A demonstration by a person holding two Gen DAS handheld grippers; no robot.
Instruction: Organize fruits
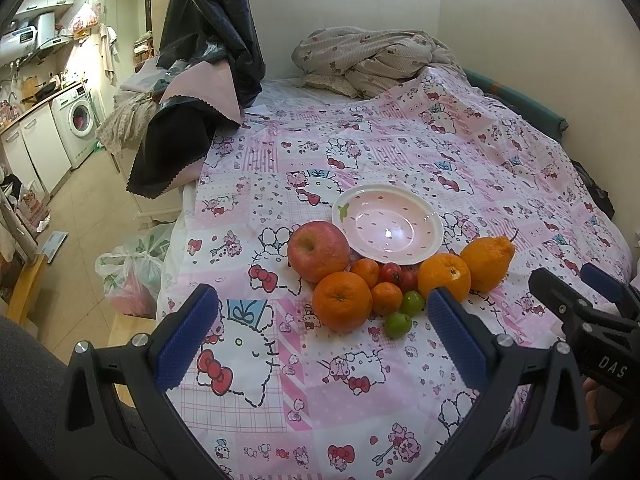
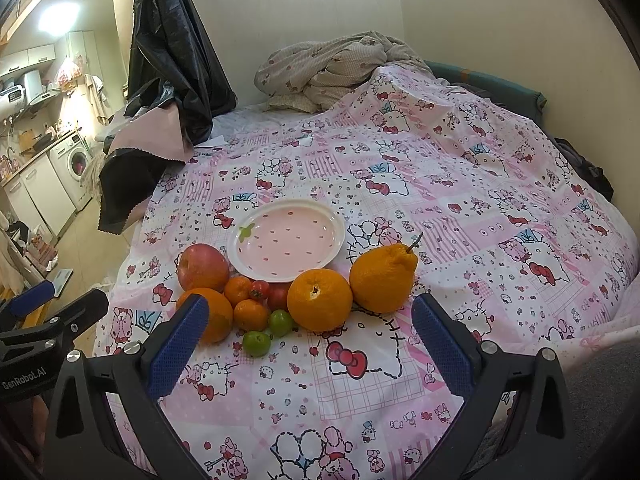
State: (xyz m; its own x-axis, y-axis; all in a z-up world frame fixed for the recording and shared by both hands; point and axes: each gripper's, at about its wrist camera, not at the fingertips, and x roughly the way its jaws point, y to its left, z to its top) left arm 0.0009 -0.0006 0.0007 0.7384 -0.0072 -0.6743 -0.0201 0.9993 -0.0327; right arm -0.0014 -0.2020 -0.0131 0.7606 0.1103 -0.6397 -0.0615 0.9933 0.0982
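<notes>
A pink strawberry-print bowl (image 1: 387, 224) (image 2: 286, 240) sits empty on the pink cartoon-print bed sheet (image 1: 320, 400). In front of it lies a cluster of fruit: a red apple (image 1: 318, 250) (image 2: 203, 266), large oranges (image 1: 342, 301) (image 2: 319, 299), a knobbly orange with a stem (image 1: 487, 258) (image 2: 382, 277), small tangerines (image 1: 386, 298) (image 2: 251, 314), red tomatoes (image 1: 391, 273) (image 2: 278, 295) and two green fruits (image 1: 398, 324) (image 2: 256, 343). My left gripper (image 1: 322, 332) is open and empty, short of the fruit. My right gripper (image 2: 310, 340) is open and empty, just short of the fruit.
A crumpled beige quilt (image 1: 372, 60) lies at the far end of the bed. Black and pink cloth (image 1: 192, 128) hangs over the bed's left edge. A plastic bag (image 1: 132, 276) sits on the floor to the left. Walls bound the far and right sides.
</notes>
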